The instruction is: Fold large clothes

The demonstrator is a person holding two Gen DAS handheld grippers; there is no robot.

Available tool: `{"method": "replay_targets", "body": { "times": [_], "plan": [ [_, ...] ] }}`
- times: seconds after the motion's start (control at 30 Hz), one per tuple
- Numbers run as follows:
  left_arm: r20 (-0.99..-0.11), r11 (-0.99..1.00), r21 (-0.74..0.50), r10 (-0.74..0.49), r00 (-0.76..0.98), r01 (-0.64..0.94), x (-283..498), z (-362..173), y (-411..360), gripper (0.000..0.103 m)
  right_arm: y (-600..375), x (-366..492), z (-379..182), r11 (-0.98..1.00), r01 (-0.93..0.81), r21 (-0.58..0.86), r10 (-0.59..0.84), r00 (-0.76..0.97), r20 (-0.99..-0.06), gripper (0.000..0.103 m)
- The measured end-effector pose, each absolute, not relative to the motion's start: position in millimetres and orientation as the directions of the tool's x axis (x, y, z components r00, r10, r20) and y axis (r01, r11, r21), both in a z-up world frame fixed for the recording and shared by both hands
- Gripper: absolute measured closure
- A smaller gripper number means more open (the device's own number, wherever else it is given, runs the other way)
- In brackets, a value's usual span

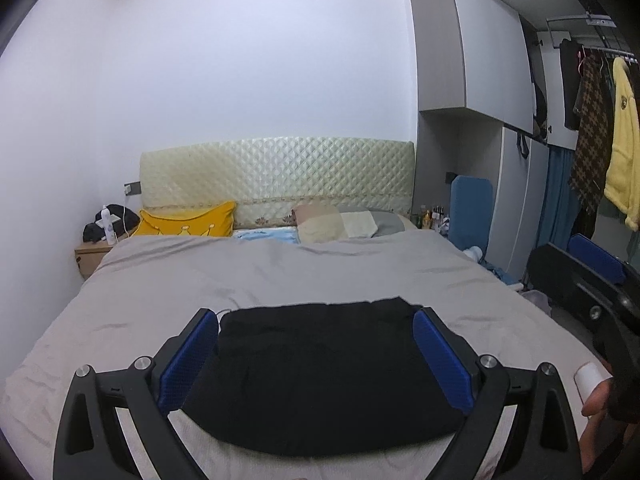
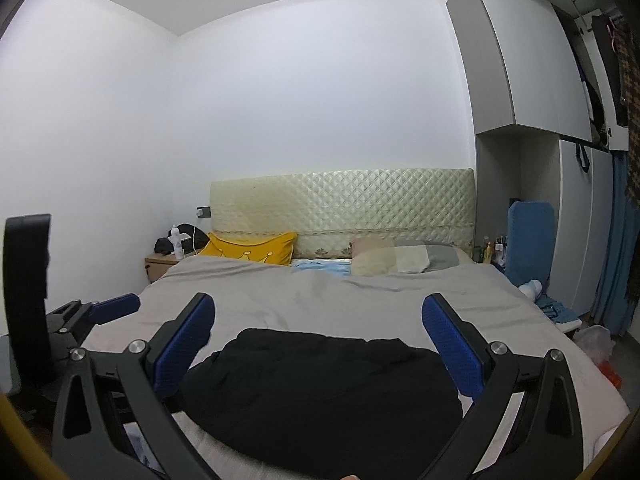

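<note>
The black garment (image 1: pixel 320 376) lies on the near end of the bed (image 1: pixel 280 276), on the grey sheet, gathered into a compact dark rectangle with a fairly straight far edge. In the right wrist view the same black garment (image 2: pixel 320 384) shows a rounder, more rumpled outline, with its far edge sloping and the near edge curving toward the foot of the bed (image 2: pixel 320 292).

The left claw (image 1: pixel 316 316) stands wide open, its blue pads (image 1: pixel 188 356) spread to either side of the garment. It has hold of nothing; whether the pads touch the cloth cannot be told. The right claw (image 2: pixel 318 304) is likewise wide open and empty, its blue pads (image 2: pixel 452 344) framing the garment from above the near edge.

In the left wrist view the right claw (image 1: pixel 592 260) appears at the right margin, off the side of the bed, with part of a hand (image 1: pixel 596 404) and a white-wrapped fingertip below it. In the right wrist view the left claw (image 2: pixel 116 306) shows at the left margin, beside the bed's edge.

At the head of the bed stand a quilted cream headboard (image 1: pixel 276 176), a yellow pillow (image 1: pixel 188 220) and a patchwork pillow (image 1: pixel 348 224). A wooden nightstand (image 1: pixel 90 256) sits to the left with a white bottle (image 1: pixel 107 220) on it. A grey wardrobe (image 1: pixel 472 48) occupies the right wall, with hanging clothes (image 1: pixel 600 128) beyond it.
</note>
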State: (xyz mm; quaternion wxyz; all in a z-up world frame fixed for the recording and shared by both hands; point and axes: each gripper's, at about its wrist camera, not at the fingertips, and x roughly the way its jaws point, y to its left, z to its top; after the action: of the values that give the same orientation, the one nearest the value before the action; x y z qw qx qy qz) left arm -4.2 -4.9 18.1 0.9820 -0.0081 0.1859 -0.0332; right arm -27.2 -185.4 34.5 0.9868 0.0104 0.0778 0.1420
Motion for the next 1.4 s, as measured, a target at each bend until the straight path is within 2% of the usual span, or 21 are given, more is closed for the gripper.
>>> {"method": "replay_targets", "body": {
  "times": [0.23, 0.6, 0.7, 0.9, 1.4],
  "plan": [
    [-0.377, 0.997, -0.032, -0.071, 0.923, 0.064, -21, 8, 4, 0.004, -183, -45, 23, 0.963, -0.260, 0.069, 0.267, 0.951, -0.153, 0.000],
    [-0.427, 0.995, -0.026, -0.096, 0.899, 0.094, -18, -14, 7, 0.004, -187, -54, -10, 0.975, -0.210, 0.076, 0.222, 0.950, -0.220, 0.000],
    [-0.451, 0.995, -0.030, -0.096, 0.887, 0.093, -12, -22, 8, 0.004, -192, -46, -25, 0.980, -0.179, 0.092, 0.198, 0.941, -0.276, 0.000],
    [-0.490, 0.995, -0.027, -0.101, 0.866, 0.100, -2, -36, 2, 0.004, -194, -44, -41, 0.983, -0.166, 0.072, 0.180, 0.929, -0.324, 0.000],
    [-0.504, 0.993, -0.045, -0.117, 0.856, 0.109, 4, -38, 7, 0.004, -196, -44, -43, 0.984, -0.160, 0.082, 0.178, 0.926, -0.333, 0.000]
  ]
}}
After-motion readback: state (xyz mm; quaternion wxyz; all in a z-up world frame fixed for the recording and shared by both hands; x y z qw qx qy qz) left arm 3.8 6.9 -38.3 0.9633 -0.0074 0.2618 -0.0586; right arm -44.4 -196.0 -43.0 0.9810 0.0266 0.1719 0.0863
